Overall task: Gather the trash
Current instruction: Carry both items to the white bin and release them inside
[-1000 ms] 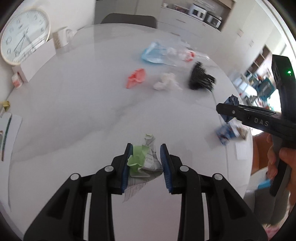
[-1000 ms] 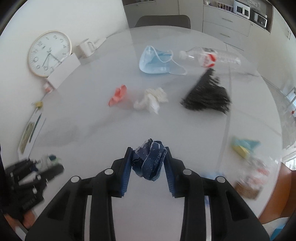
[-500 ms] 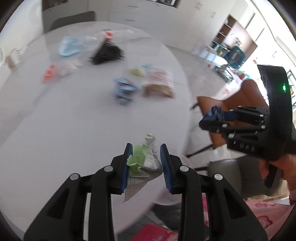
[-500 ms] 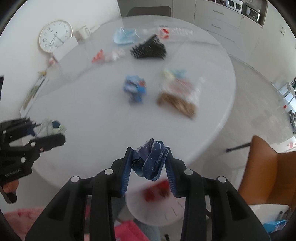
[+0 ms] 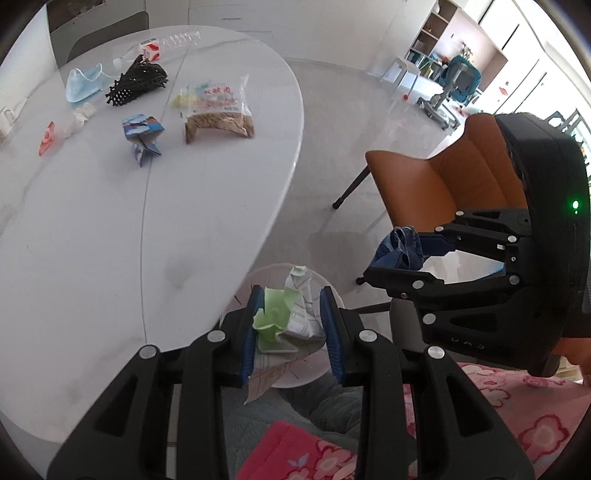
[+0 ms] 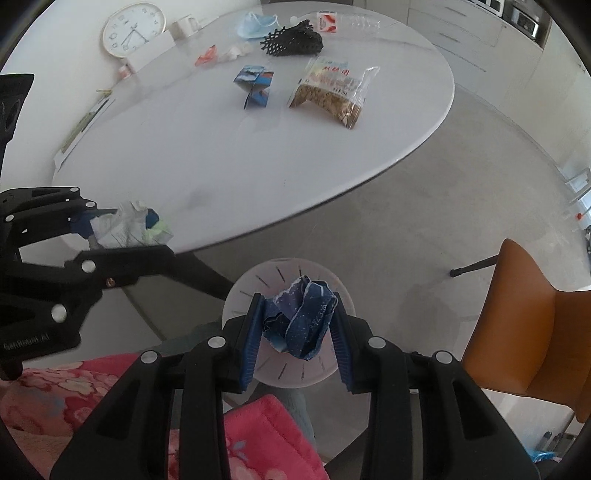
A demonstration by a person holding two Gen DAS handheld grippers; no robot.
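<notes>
My left gripper (image 5: 291,314) is shut on a crumpled wad of green and white paper (image 5: 284,314). It hangs just past the table's edge, over a round white bin (image 5: 258,275) on the floor. My right gripper (image 6: 299,326) is shut on a crumpled dark blue paper ball (image 6: 303,325) and also hangs above the white bin (image 6: 295,373). Each wrist view shows the other gripper beside it: the right gripper (image 5: 391,256) with its blue ball (image 5: 404,245), and the left gripper (image 6: 129,234) with its paper wad (image 6: 118,225).
On the white oval table (image 6: 258,158) lie a blue folded carton (image 6: 255,85), a snack bag (image 6: 332,92), black mesh (image 6: 293,42), a face mask (image 6: 255,24), a bottle and small scraps. An orange chair (image 6: 535,325) stands right of the bin. Pink floral fabric (image 6: 55,387) is below.
Both grippers have swung from over the table top to beyond its edge, above the white bin. Each has kept hold of its paper.
</notes>
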